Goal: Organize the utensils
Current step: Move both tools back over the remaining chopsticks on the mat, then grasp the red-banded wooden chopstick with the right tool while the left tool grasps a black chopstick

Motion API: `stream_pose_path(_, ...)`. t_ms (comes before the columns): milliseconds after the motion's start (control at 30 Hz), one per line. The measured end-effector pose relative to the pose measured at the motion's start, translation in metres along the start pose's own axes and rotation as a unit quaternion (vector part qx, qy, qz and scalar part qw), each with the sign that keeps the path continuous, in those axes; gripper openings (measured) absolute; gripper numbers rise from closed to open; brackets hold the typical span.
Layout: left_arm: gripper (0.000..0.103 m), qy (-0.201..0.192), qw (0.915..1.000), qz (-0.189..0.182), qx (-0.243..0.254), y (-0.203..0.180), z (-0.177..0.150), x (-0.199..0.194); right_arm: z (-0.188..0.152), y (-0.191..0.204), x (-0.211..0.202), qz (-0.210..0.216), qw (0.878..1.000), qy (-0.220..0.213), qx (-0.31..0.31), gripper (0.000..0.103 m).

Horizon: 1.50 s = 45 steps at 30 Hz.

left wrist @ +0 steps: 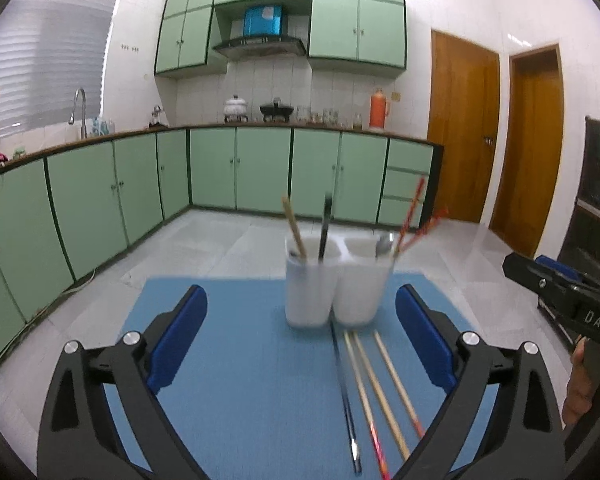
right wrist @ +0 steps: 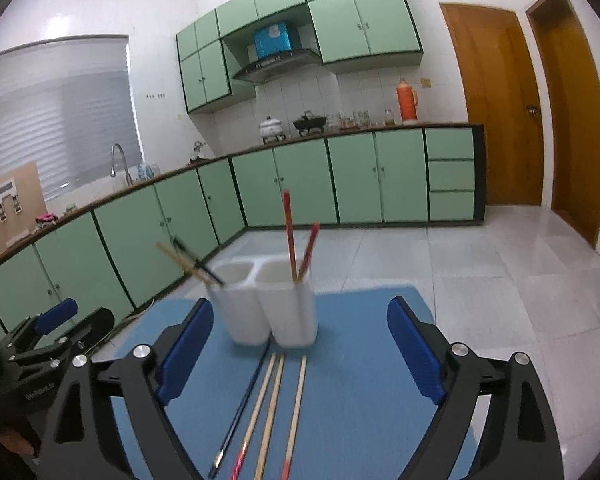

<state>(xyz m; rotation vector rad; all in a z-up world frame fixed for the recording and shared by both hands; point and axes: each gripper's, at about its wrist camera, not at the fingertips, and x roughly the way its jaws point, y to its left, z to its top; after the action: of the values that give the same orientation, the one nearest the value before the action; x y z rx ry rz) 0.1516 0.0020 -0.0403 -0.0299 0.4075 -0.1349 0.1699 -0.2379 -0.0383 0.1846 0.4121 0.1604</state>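
Note:
A white two-compartment utensil holder point(left wrist: 338, 284) point(right wrist: 272, 304) stands on a blue mat point(left wrist: 240, 360) point(right wrist: 352, 380). Its left cup holds a wooden chopstick point(left wrist: 295, 228) and a black one point(left wrist: 325, 226). Its right cup holds two red chopsticks point(left wrist: 412, 216) point(right wrist: 296, 236) and a spoon point(left wrist: 384, 244). In front of the holder lie several loose chopsticks point(left wrist: 380, 396) point(right wrist: 270, 404), one black point(left wrist: 346, 404) point(right wrist: 240, 404) and the others wooden with red ends. My left gripper point(left wrist: 300, 340) is open, nothing between its blue pads. My right gripper point(right wrist: 300, 352) is open too, above the loose chopsticks.
The other gripper shows at each view's edge: the right one point(left wrist: 560, 288) with a hand point(left wrist: 580, 384), the left one point(right wrist: 48, 332). Beyond the mat are tiled floor point(right wrist: 480, 272), green cabinets point(left wrist: 236, 168) and wooden doors point(left wrist: 464, 124).

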Motion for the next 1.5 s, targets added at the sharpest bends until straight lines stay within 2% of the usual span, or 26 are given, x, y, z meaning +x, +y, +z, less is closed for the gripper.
stream_pose_path(300,0.093,0.055,0.9983,0.015,0.015,0.008,-0.051,-0.010,-0.051,0.000,-0.016,-0.013,0.999,0.048,0.002,0.087)
stream_pose_path(600,0.093,0.115,0.9927,0.021,0.030,0.005,-0.093,-0.011,-0.113,0.007,-0.020,-0.029,0.994,0.108,-0.009,0.086)
stream_pose_path(800,0.092,0.138,0.9900,0.016,0.026,0.004,-0.113,-0.010,-0.137,0.015,-0.019,-0.027,0.990,0.136,-0.018,0.072)
stream_pose_path(1233,0.092,0.163,0.9864,0.017,0.009,0.007,-0.131,-0.006,-0.161,0.027,-0.005,-0.019,0.981,0.189,-0.034,0.040)
stream_pose_path(1400,0.092,0.168,0.9856,0.017,0.003,0.008,-0.132,-0.003,-0.167,0.028,0.000,-0.021,0.979,0.200,-0.035,0.031)
stream_pose_path(1500,0.093,0.171,0.9852,0.017,0.001,0.008,-0.131,-0.002,-0.168,0.028,0.002,-0.023,0.978,0.202,-0.037,0.031)
